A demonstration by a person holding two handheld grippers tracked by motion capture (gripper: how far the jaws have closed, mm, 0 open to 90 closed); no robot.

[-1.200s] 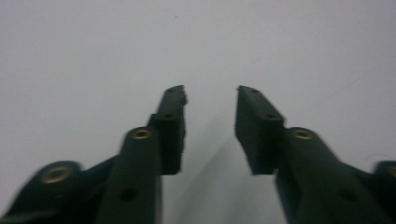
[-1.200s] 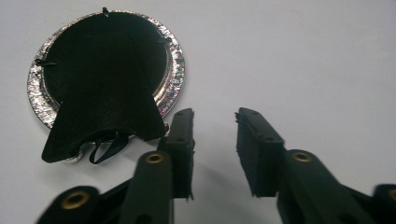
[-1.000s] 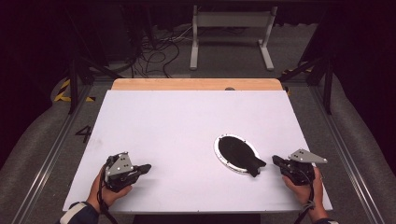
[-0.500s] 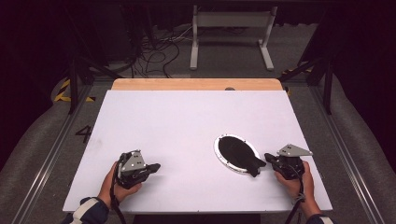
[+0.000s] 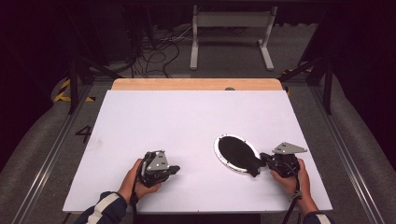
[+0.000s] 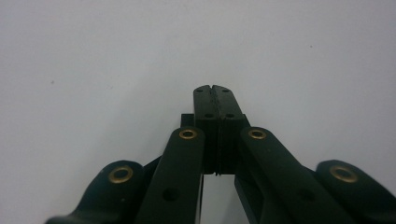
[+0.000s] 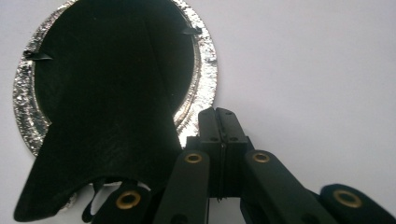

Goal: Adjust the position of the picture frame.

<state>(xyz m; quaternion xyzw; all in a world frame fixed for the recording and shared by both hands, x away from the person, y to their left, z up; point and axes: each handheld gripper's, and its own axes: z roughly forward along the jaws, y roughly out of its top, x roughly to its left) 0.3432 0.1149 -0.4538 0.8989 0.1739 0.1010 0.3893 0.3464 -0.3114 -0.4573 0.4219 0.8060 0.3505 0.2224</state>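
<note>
A round silver-rimmed disc lies on the white table, right of centre. A piece of black fabric covers it, and a flap of it trails off the near edge. My right gripper rests just right of that flap, pointing left, jaws shut with nothing between them. In the right gripper view the shut gripper sits against the foil rim, with the black fabric to its left. My left gripper lies low over bare table, at the front and left of centre. In its own view the left gripper is shut and empty.
A wooden board edge runs along the table's far side. Beyond it stand a white metal frame and loose cables on the floor. Metal rails flank the table. Bare white surface lies between the two grippers.
My left hand has slid right along the front of the table. My right hand has shifted slightly left, closer to the disc. Both grippers stay shut.
</note>
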